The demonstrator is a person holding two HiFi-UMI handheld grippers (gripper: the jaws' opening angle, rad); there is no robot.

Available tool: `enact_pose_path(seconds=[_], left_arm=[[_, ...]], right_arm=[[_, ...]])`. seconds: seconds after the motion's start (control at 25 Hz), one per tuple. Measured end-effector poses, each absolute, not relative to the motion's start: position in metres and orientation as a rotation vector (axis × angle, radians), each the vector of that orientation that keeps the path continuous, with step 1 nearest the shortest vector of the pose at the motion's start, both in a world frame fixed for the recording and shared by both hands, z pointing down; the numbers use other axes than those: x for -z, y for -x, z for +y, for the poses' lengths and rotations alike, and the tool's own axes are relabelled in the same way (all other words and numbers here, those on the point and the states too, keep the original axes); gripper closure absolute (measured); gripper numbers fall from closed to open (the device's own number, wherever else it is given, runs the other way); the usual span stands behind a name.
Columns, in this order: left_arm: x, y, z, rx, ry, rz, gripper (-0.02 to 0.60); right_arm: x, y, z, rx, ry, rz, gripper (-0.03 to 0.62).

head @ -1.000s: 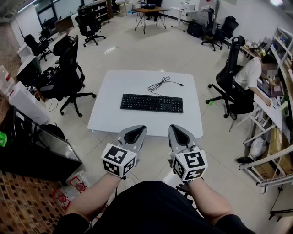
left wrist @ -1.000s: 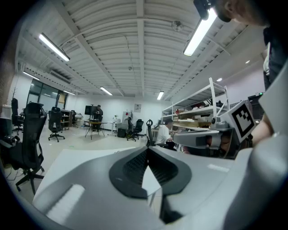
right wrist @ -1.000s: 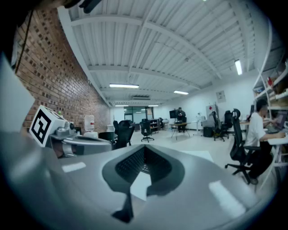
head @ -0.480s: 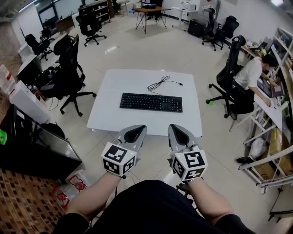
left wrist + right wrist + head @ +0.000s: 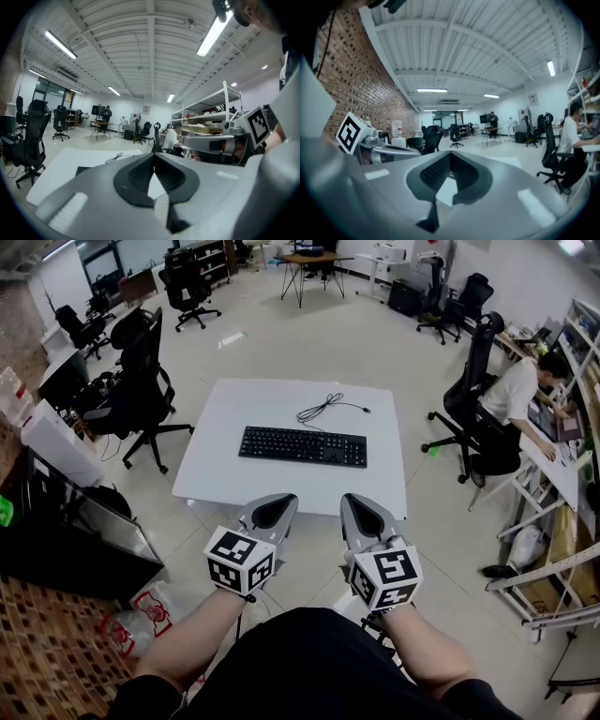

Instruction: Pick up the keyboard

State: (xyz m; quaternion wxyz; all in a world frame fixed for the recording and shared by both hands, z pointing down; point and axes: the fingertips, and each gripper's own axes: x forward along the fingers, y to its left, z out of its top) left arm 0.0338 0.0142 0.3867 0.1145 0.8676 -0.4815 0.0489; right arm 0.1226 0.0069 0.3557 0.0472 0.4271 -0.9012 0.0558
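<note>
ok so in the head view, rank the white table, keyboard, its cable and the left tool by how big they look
1. white table
2. keyboard and left tool look about alike; the tool is much nearer the camera, so I won't rank them
3. cable, smallest

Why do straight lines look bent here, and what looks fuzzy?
Head view: wide lens bows the shelves at the edge; the keyboard is sharp. Left gripper view: fisheye, dark corners, ceiling light glares, left gripper soft. Right gripper view: brick wall curves, right gripper blurred.
</note>
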Motion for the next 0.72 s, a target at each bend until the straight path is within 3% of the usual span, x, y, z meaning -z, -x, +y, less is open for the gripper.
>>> enact_pose_path(seconds=[0.36,0.72], left_arm=[[-0.400,-0.045,0.010,-0.138,-2.461,-1.429,0.566],[-0.428,-0.001,-0.025,-0.160,-2.326,-1.456,0.520]], right_arm=[[-0.364,-0.142,0.006,-0.184,-1.246,-2.763,0.592],[-0.380,-0.144,-0.014,-0.242,-1.250,-2.728,0.592]])
